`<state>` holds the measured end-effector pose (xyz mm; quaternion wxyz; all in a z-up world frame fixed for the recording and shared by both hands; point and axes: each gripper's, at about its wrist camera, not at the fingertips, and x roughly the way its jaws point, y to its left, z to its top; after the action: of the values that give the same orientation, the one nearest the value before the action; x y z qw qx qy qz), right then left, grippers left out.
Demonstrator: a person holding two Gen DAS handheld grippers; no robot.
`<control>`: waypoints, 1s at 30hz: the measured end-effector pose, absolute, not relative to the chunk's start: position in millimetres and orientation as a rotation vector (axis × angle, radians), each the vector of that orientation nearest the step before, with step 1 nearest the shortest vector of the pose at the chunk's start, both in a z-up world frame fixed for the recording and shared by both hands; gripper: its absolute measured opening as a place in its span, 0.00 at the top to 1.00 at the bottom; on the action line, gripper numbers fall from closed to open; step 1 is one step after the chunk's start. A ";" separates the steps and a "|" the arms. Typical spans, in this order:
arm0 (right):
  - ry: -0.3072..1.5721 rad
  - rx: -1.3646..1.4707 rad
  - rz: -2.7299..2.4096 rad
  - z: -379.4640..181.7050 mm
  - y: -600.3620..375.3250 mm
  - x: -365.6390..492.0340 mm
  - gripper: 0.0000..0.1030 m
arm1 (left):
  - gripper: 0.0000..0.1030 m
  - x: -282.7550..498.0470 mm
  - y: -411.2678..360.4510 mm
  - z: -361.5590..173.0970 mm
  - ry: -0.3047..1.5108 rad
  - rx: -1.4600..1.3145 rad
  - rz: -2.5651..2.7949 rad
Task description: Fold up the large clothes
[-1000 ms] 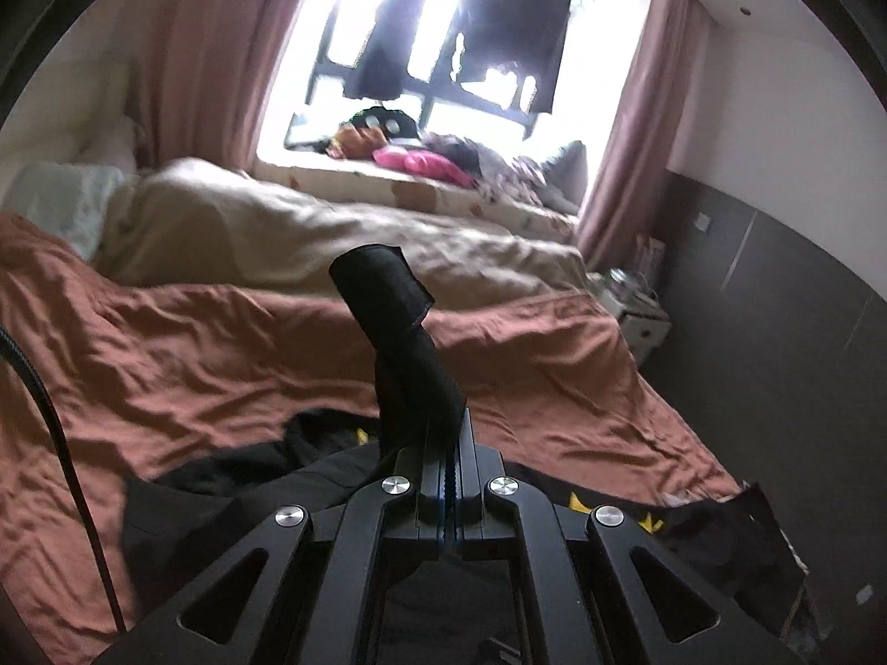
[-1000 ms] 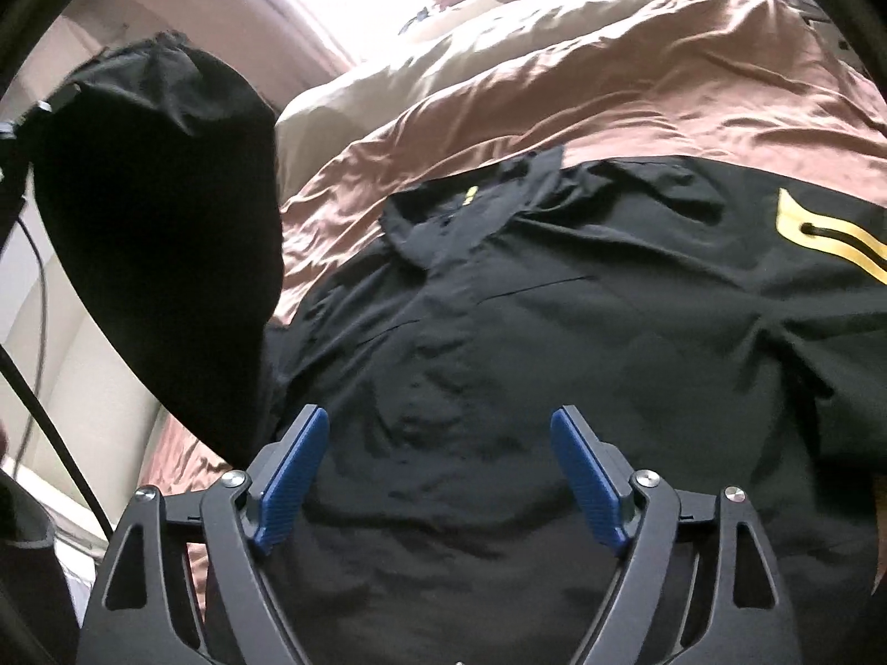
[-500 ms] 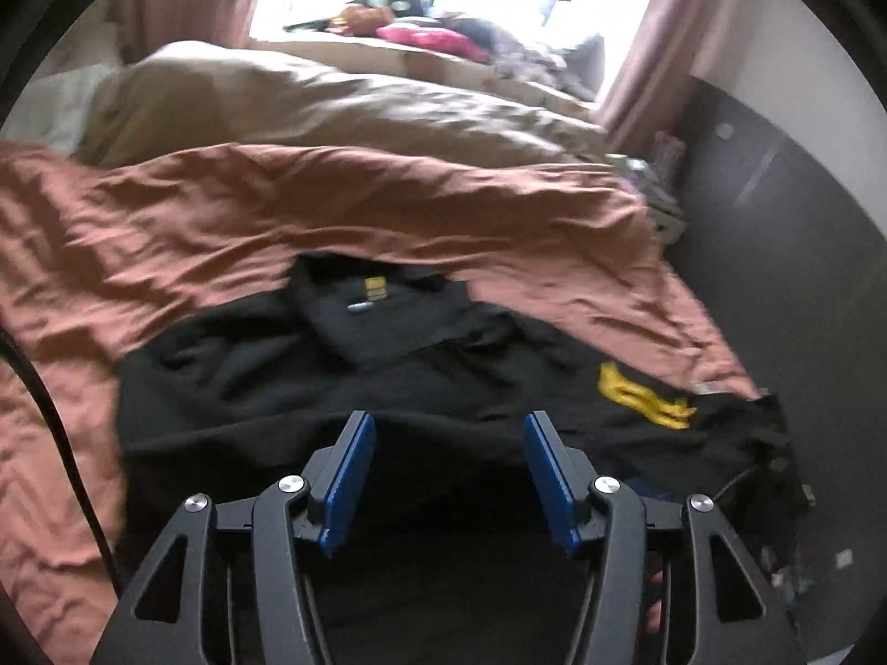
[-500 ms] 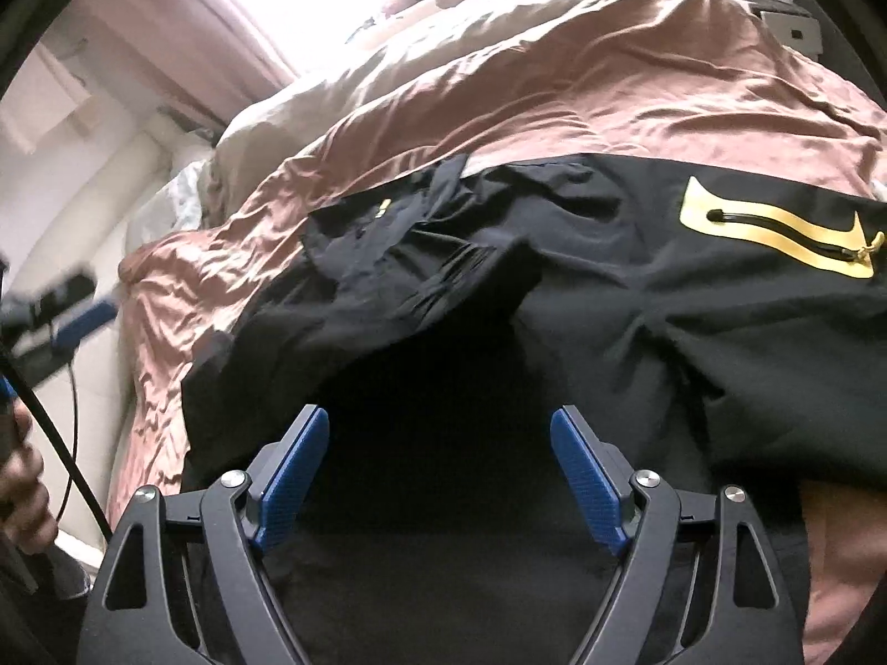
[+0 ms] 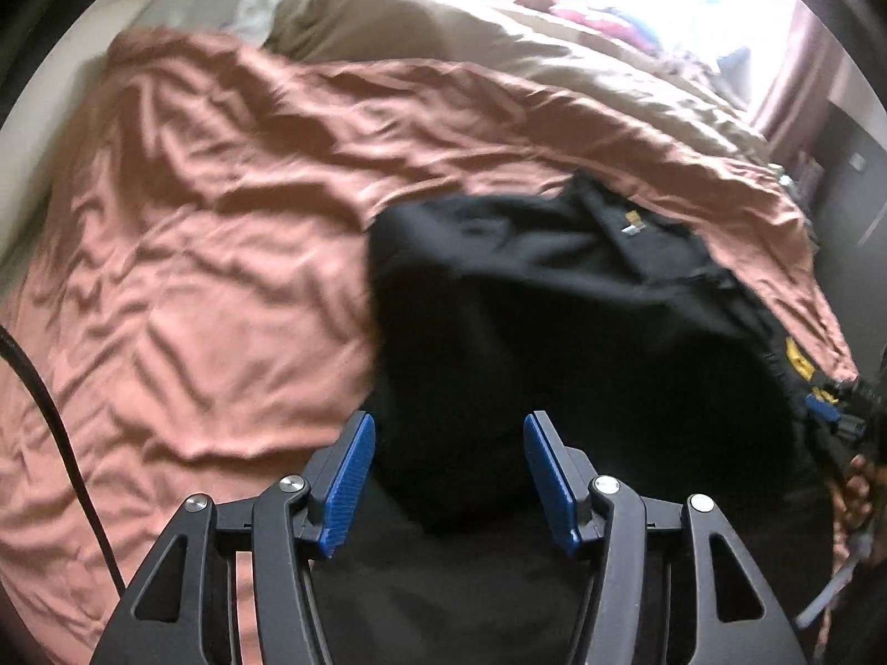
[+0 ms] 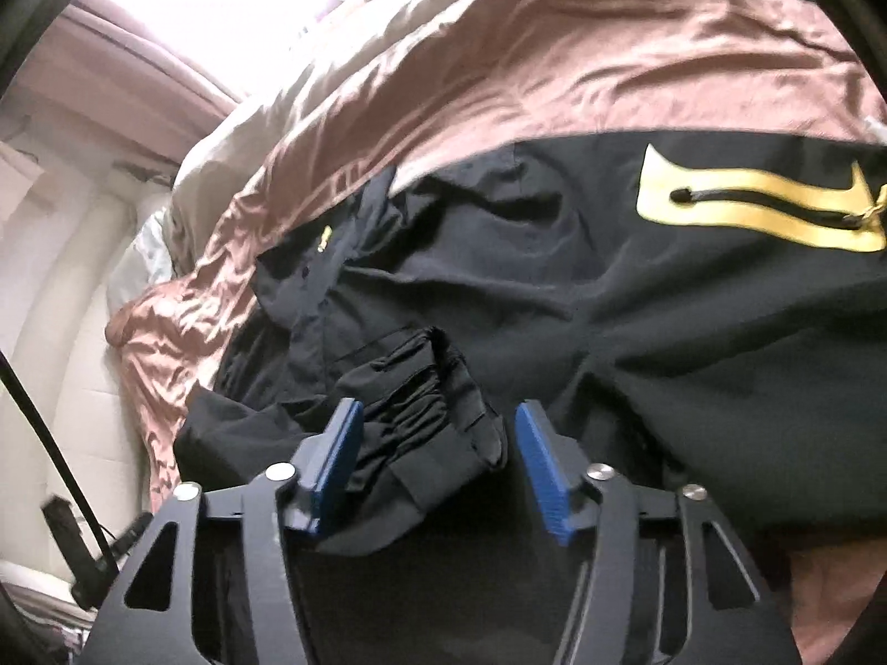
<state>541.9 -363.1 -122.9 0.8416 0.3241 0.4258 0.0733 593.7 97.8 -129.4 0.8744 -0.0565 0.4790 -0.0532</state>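
A black jacket [image 5: 554, 288] lies spread on a rust-brown bed cover [image 5: 194, 221]. My left gripper [image 5: 450, 471] hovers open over its near left edge; black cloth lies below the blue pads, which do not press on it. In the right wrist view the same jacket [image 6: 582, 288] shows a gold pocket patch [image 6: 759, 205] at the right. A bunched sleeve end [image 6: 421, 404] lies on the jacket's front, between the fingers of my right gripper [image 6: 438, 465]. Those jaws are closing; the left pad is at the cloth, and the right pad stands a little clear.
A beige duvet [image 5: 443, 27] lies beyond the brown cover, under a bright window. A black cable [image 5: 55, 443] hangs at the left. Padded cream headboard [image 6: 72, 332] at the left, dark wall [image 5: 854, 210] at the right of the bed.
My left gripper let go of the raised black sleeve, opened, and swung down and left over the jacket. The sleeve dropped onto the jacket's front. My right jaws narrowed around its bunched end.
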 end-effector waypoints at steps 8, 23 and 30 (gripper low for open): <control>1.022 0.631 0.220 -145.7 -347.7 592.2 0.48 | 0.47 581.6 113.0 -186.3 1.104 -0.055 -0.107; 0.887 0.481 0.206 -117.7 -352.6 587.4 1.00 | 0.50 607.4 118.3 -211.8 1.103 0.000 -0.045; 0.819 0.454 0.071 -114.0 -376.2 545.9 1.00 | 0.53 609.7 131.0 -213.3 1.094 -0.055 -0.018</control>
<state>545.9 -376.2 -114.0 0.8918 0.2187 0.3945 0.0344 609.7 131.0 -213.3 0.8538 -0.0263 0.5199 -0.0084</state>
